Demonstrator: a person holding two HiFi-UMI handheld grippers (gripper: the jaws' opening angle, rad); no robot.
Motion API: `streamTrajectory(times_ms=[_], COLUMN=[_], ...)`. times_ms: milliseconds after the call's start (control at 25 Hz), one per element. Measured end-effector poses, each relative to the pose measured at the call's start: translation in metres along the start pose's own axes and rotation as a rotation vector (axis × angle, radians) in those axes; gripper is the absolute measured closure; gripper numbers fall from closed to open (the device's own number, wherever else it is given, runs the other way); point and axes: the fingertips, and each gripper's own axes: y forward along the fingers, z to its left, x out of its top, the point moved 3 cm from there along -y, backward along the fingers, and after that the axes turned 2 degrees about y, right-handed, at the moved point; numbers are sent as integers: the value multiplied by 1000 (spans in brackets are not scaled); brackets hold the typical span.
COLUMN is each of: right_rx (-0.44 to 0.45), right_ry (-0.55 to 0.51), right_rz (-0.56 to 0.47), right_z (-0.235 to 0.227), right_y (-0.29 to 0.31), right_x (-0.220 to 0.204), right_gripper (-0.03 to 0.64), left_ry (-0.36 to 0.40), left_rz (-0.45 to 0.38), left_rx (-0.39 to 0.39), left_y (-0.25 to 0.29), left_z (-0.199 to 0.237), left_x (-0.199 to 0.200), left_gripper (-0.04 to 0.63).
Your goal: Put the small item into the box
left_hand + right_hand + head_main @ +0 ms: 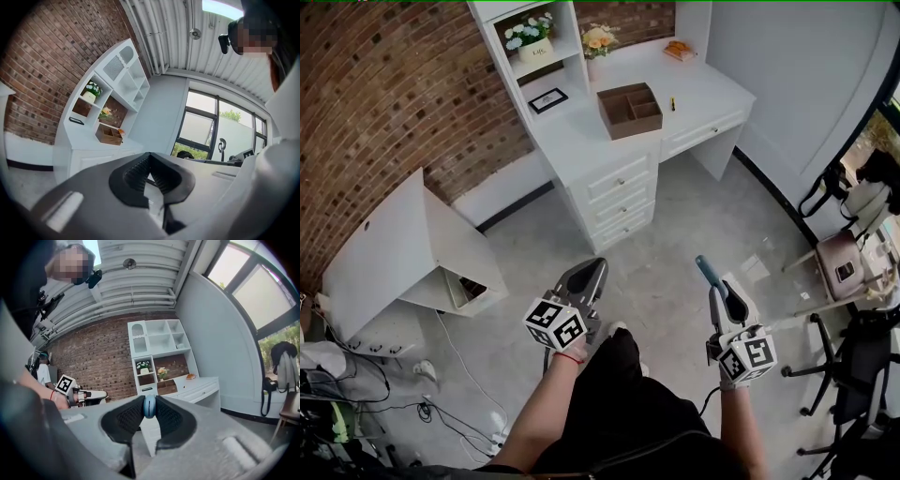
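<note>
A brown wooden box (630, 110) with compartments stands on the white desk (581, 141), far ahead of both grippers. The box also appears small in the left gripper view (108, 135) and in the right gripper view (166, 386). My right gripper (713, 281) is held over the floor, shut on a small blue item (703, 265) that sticks out past its tips; the right gripper view shows that blue item (149, 406) pinched between the pads. My left gripper (589, 272) is level with it, shut (150, 157) and holding nothing.
A white cabinet (403, 253) lies tipped on the floor at the left, with cables (450, 394) near it. Desk drawers (614, 192) face me. Flower pots (530, 33), a picture frame (547, 100) and a small yellow object (672, 103) sit on the desk. Chairs (853, 356) stand at the right.
</note>
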Motion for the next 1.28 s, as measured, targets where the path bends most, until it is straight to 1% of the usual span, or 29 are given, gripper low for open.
streamTrajectory(times_ms=[320,760,1280], right_rx=[-17,-40,-38], right_ry=[14,43,46], right_rz=[-1,12,35], right_z=[-37,-80,-108], right_y=[40,117,206], right_x=[3,21,35], right_gripper=[552,551,552], left_ry=[-4,-34,-46], left_rz=[22,42,42], left_rx=[-19,-21,-21], left_y=[54,132,200], left_z=[23,72,135], left_x=[3,19,44], left_gripper=[594,594,594])
